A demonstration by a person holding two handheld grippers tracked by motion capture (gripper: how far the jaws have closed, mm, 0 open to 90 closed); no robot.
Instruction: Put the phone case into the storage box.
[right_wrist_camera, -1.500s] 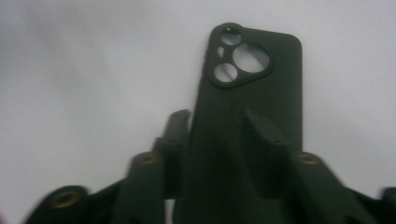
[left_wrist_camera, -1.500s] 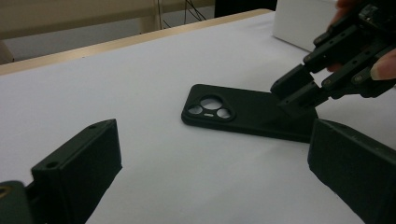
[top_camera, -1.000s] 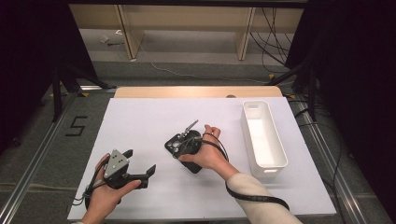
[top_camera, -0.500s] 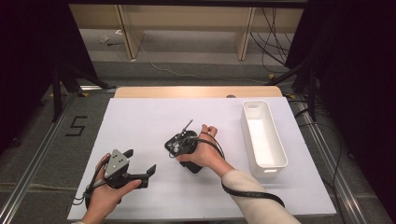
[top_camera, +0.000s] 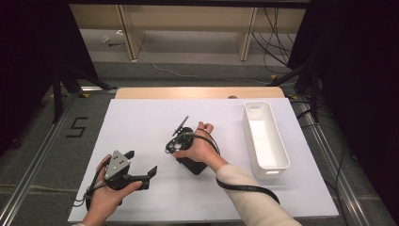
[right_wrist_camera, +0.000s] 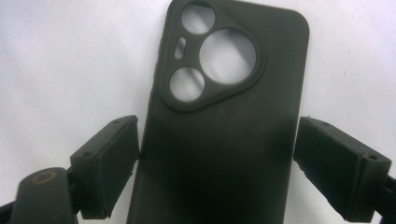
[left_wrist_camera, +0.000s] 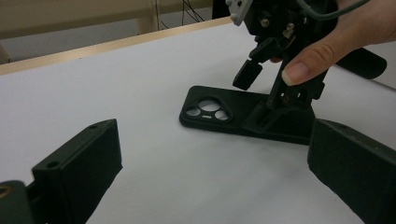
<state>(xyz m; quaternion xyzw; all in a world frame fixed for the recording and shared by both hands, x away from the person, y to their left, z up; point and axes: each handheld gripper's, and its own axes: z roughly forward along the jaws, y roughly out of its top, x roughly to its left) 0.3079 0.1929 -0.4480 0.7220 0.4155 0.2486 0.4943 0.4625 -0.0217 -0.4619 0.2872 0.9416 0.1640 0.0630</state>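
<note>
Right gripper (right_wrist_camera: 219, 168) jaws apart, straddling flat black soft-plastic phone case (right_wrist_camera: 224, 116); left pad looks touching its edge, right pad clear. Risk: uneven closing could skid the thin case across the white table sheet (top_camera: 141, 127); left gripper (left_wrist_camera: 210, 186) open, idle.

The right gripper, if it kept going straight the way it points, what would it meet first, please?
Most likely the black phone case lying flat on the white table; the right gripper already straddles it, open.
</note>
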